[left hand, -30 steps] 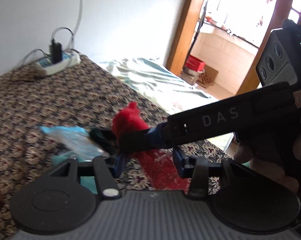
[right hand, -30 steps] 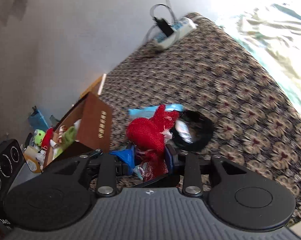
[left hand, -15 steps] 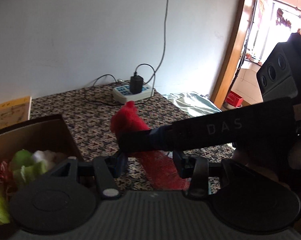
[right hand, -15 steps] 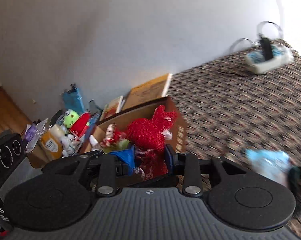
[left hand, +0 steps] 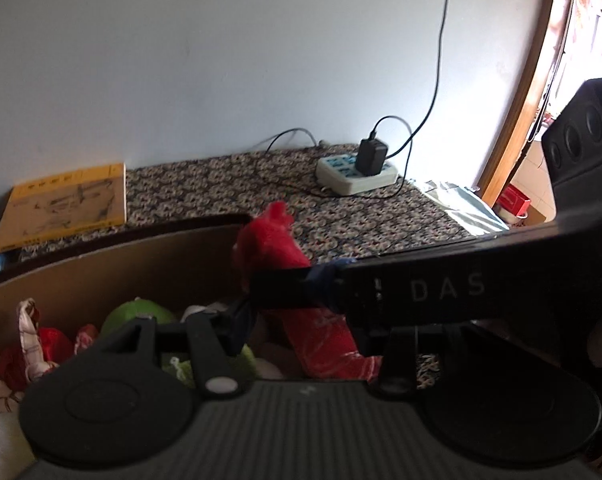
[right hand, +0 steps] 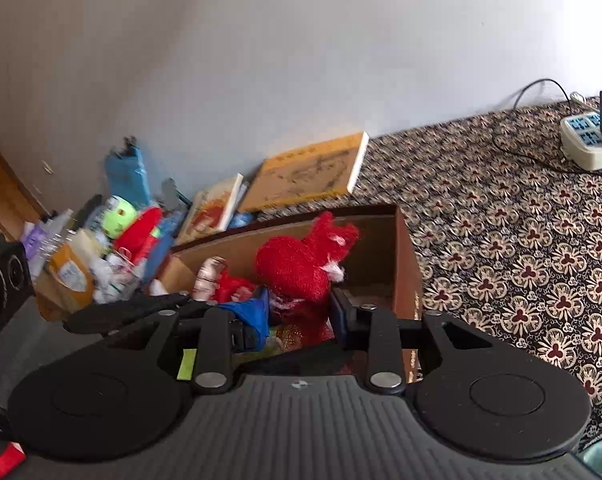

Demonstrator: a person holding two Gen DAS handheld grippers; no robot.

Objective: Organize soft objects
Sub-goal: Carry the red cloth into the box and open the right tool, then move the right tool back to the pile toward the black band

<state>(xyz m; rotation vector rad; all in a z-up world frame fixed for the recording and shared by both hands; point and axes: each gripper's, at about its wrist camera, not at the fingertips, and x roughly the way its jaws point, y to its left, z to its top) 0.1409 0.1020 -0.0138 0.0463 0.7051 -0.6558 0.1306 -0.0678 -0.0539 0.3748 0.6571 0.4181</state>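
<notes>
A red knitted soft toy (right hand: 297, 264) sits between the blue pads of my right gripper (right hand: 301, 316), which is shut on it. The toy hangs above the open brown cardboard box (right hand: 405, 264). In the left wrist view the same toy (left hand: 269, 240) rises in front of my left gripper (left hand: 305, 332), and its lower part lies between those fingers, gripped. The right gripper's finger (left hand: 285, 286) crosses in front and hides part of that contact. The box wall (left hand: 141, 264) encloses a green plush (left hand: 137, 316) and several other soft items.
A yellow book (left hand: 65, 204) lies behind the box by the wall. A white power strip (left hand: 357, 172) with a plugged charger and cables sits on the patterned cloth (right hand: 521, 240). Bottles and toys (right hand: 113, 240) crowd the left. A doorway (left hand: 521, 120) opens at the right.
Both grippers carried the red toy from above the blue packet and black ring on the patterned cloth leftwards to above the cardboard box. Neither grip changed.
</notes>
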